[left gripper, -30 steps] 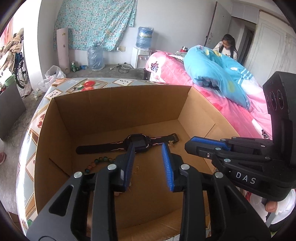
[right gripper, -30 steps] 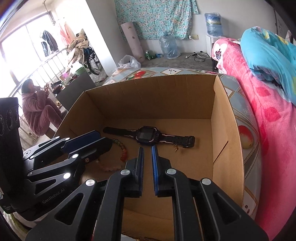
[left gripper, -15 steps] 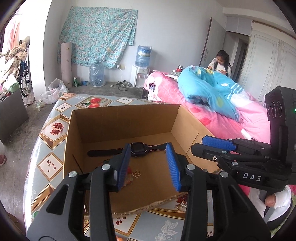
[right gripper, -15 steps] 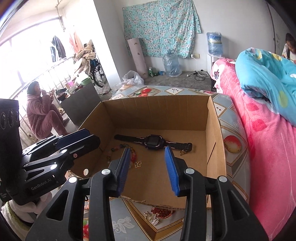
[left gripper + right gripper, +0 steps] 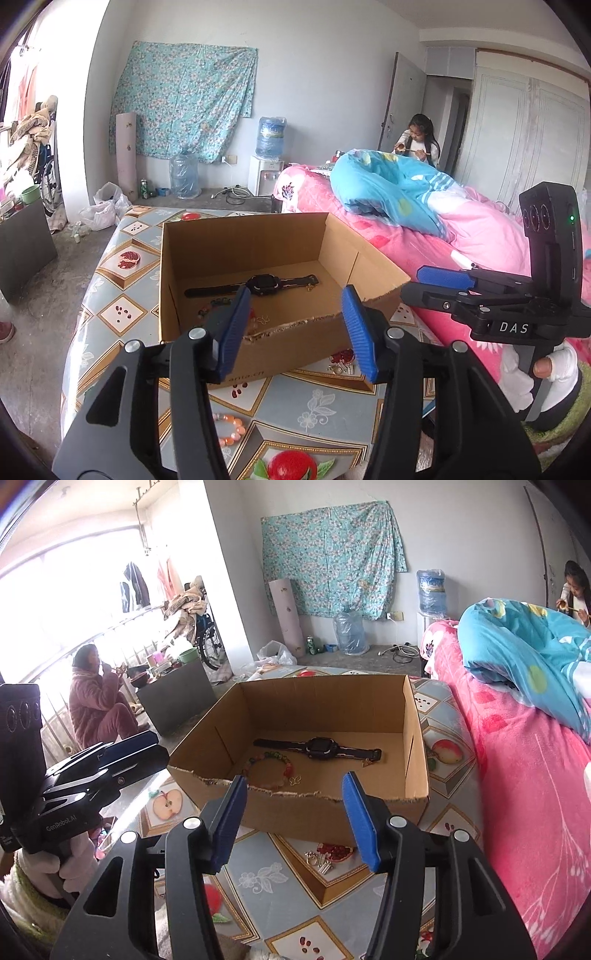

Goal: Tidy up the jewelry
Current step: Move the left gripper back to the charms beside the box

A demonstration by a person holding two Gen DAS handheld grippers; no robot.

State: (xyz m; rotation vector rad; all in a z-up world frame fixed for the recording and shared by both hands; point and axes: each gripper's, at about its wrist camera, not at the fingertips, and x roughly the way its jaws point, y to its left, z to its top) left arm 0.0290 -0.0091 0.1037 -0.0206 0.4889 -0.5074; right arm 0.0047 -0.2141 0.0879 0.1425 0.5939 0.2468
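Note:
An open cardboard box [image 5: 192,258] [image 5: 415,738] stands on the patterned table. Inside lie a black watch [image 5: 264,285] [image 5: 319,747], a multicolour bead bracelet [image 5: 271,766] and a small gold piece [image 5: 295,780]. My left gripper [image 5: 295,325] is open and empty, held above the table in front of the box. My right gripper [image 5: 295,808] is open and empty, also before the box. A pink bead bracelet [image 5: 229,430] lies on the table near me. Small silver jewelry [image 5: 321,860] [image 5: 341,367] lies just in front of the box.
The table [image 5: 122,295] has a fruit-pattern cloth. A bed with pink bedding [image 5: 517,775] and a blue quilt [image 5: 388,184] borders the table on the right. One person sits at the far left [image 5: 98,701]. Another sits behind the bed [image 5: 419,140].
Both grippers have drawn back out of the box and up. The right gripper went from nearly shut to wide open; the left opened wider.

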